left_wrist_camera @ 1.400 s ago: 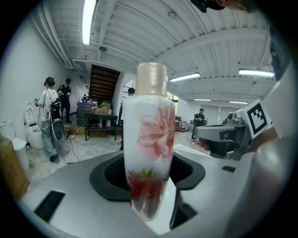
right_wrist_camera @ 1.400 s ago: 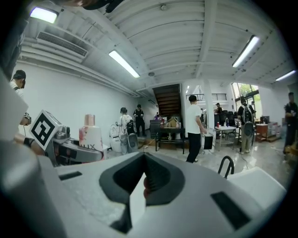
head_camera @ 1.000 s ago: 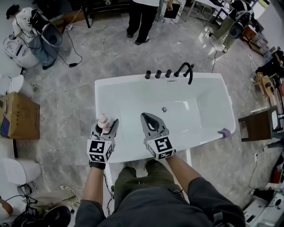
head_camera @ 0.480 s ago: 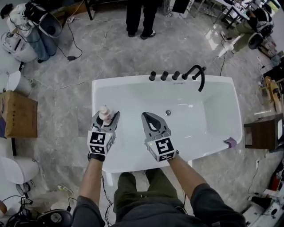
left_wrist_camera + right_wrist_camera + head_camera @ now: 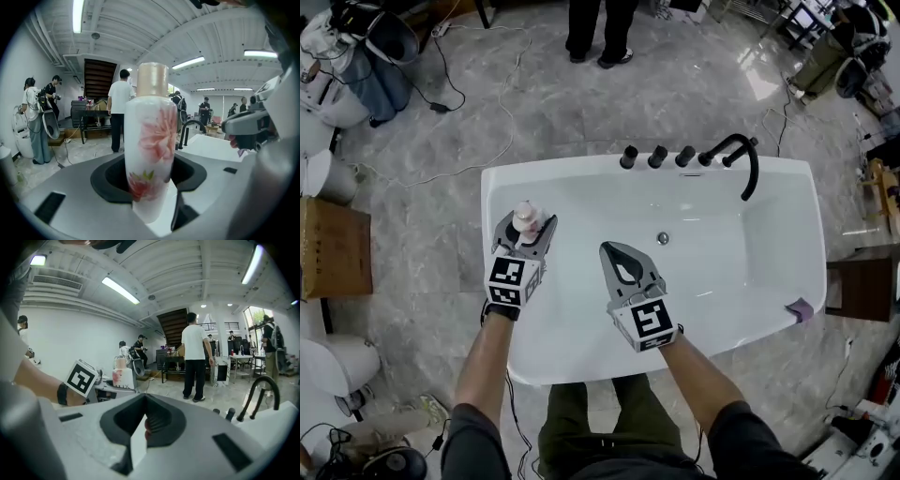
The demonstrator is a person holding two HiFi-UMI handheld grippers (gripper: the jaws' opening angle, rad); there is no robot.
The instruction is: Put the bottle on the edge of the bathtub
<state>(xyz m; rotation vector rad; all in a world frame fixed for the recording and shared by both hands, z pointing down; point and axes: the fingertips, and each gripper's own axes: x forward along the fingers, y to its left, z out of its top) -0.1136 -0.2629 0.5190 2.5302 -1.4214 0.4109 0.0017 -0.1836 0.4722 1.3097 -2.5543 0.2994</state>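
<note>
A white bottle with a pink flower print and a pale cap stands upright between the jaws of my left gripper, which is shut on it. It hangs just inside the left rim of the white bathtub. In the left gripper view the bottle fills the middle, with the dark pads round its lower body. My right gripper is over the tub's middle, shut with nothing in it. From the right gripper view the bottle shows at the left.
A black faucet and three black knobs sit on the tub's far rim. A small purple thing lies on the right rim. A cardboard box, a dark wooden stool and a standing person surround the tub.
The left gripper has carried the bottle a little farther away from me along the tub's left side. The right gripper has stayed shut. The head view has shifted over the tub.
</note>
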